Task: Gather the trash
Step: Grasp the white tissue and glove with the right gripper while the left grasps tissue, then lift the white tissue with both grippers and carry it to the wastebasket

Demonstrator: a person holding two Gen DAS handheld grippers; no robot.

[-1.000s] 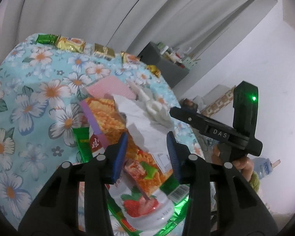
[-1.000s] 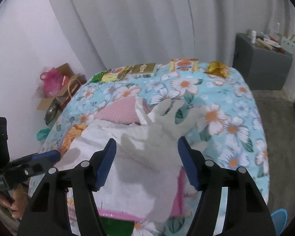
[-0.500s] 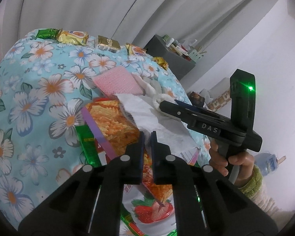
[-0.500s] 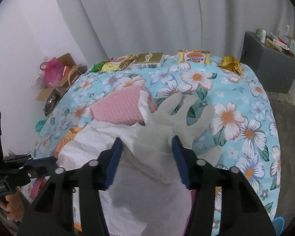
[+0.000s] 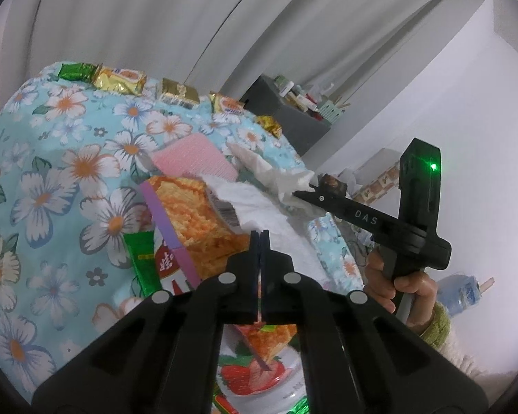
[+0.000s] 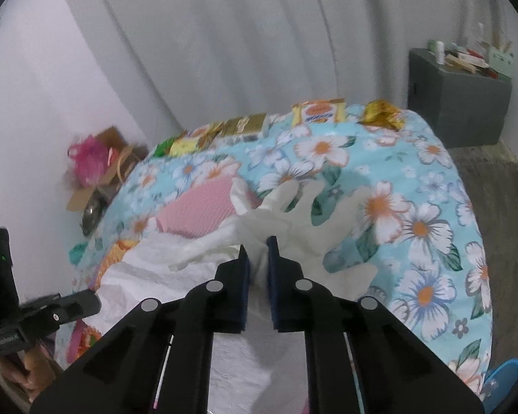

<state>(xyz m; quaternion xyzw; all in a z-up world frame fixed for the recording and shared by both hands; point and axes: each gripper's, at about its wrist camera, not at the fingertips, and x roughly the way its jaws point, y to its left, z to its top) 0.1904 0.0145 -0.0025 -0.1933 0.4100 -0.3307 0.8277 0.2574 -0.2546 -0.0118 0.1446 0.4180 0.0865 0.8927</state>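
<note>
Blue pads of the left gripper (image 5: pixel 259 238) are together, bottom centre of the left wrist view, clamped on the edge of an orange snack bag (image 5: pixel 203 220). The bag's thin edge runs into the seam between the pads and comes out below them.

The bag lies on a floral cloth (image 5: pixel 51 186), frame centre, with a purple strip along its left side. A green wrapper (image 5: pixel 143 265) sits just left of it. A strawberry pack (image 5: pixel 255 372) shows below the fingers, partly hidden.

The right gripper (image 6: pixel 258 252) is at bottom centre of the right wrist view. Its jaws are closing, with a white glove (image 6: pixel 314 214) pinched between the pads. The glove bunches at the pinch, and its fingers splay toward the upper right over the cloth. In the left view that gripper enters from the right with the glove at its tip, held by a hand (image 5: pixel 397 286) at lower right.

A white tissue (image 6: pixel 148 276) spreads under and left of the glove, overlapping the bag. A pink pad (image 6: pixel 197 214) lies just beyond it, centre-left.

A row of gold snack packs (image 6: pixel 245 126) lines the far edge of the cloth, upper centre. A grey cabinet (image 6: pixel 459 107) stands at upper right, and a cardboard box (image 6: pixel 96 172) at mid-left on the floor.
</note>
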